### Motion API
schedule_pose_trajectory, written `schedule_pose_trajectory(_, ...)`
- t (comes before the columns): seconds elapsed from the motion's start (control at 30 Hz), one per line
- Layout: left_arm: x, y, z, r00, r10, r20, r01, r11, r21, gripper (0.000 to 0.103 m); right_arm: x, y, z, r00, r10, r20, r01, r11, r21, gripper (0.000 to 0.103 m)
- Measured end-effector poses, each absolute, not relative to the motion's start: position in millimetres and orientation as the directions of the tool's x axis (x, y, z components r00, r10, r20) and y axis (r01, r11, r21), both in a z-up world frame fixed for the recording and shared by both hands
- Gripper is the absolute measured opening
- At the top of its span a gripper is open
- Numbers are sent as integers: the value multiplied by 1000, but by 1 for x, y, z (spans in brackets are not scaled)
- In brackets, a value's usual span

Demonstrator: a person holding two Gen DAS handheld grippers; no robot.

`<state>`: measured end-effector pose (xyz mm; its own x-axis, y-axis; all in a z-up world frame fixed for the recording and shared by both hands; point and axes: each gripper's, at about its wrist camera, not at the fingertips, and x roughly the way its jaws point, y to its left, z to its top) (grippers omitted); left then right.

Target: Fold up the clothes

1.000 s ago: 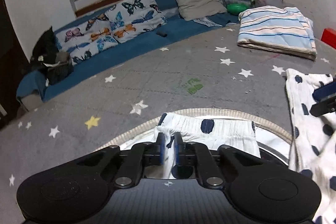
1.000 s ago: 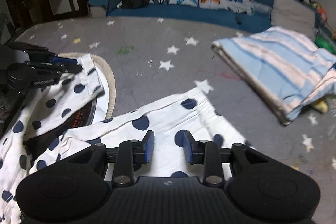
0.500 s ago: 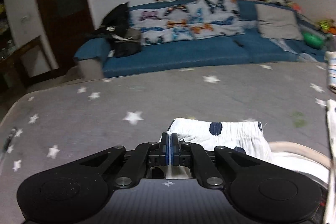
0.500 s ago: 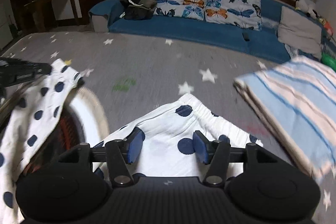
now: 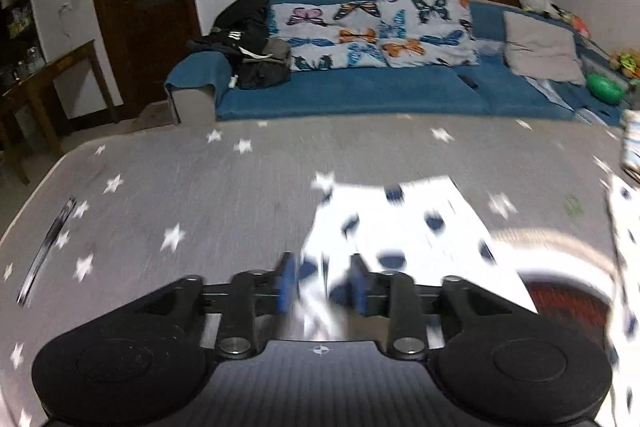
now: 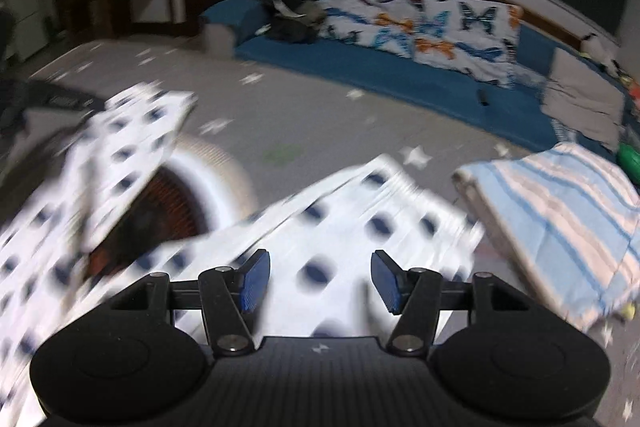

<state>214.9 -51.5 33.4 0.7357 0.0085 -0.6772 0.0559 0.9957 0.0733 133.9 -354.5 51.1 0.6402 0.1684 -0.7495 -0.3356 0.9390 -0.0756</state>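
Spotted garment spread on star-print mat, partly over a round heater, near the mat's middle. Left hand-held gripper: jaws just opened, cloth loose between the pads. Right hand-held gripper: spread above the cloth, nothing pinched. Next, probably: regrip at matching edges, pull taut, keep cloth off the heater.

I see a grey star-printed mat underfoot, a long blue floor cushion behind it with 2 butterfly-print pillows, a plain grey pillow, and a folded blue-striped blanket at right.
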Motion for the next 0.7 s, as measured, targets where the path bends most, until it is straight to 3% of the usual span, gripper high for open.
schedule_pose_trajectory(0.2, 135, -42, 36, 705, -84, -704, 149, 988, 30, 48, 57, -331, 51, 604, 241, -759, -424, 904, -51, 58)
schedule_pose_trajectory(0.5, 24, -34, 42, 696, -186, -694, 193, 979, -70, 46, -46, -307, 56, 624, 311, -717, -484, 874, -42, 58)
schedule_pose_trajectory(0.7, -9, -37, 34, 686, -221, -694, 194, 974, -119, 41, -91, -294, 53, 619, 351, -703, -525, 850, -38, 58)
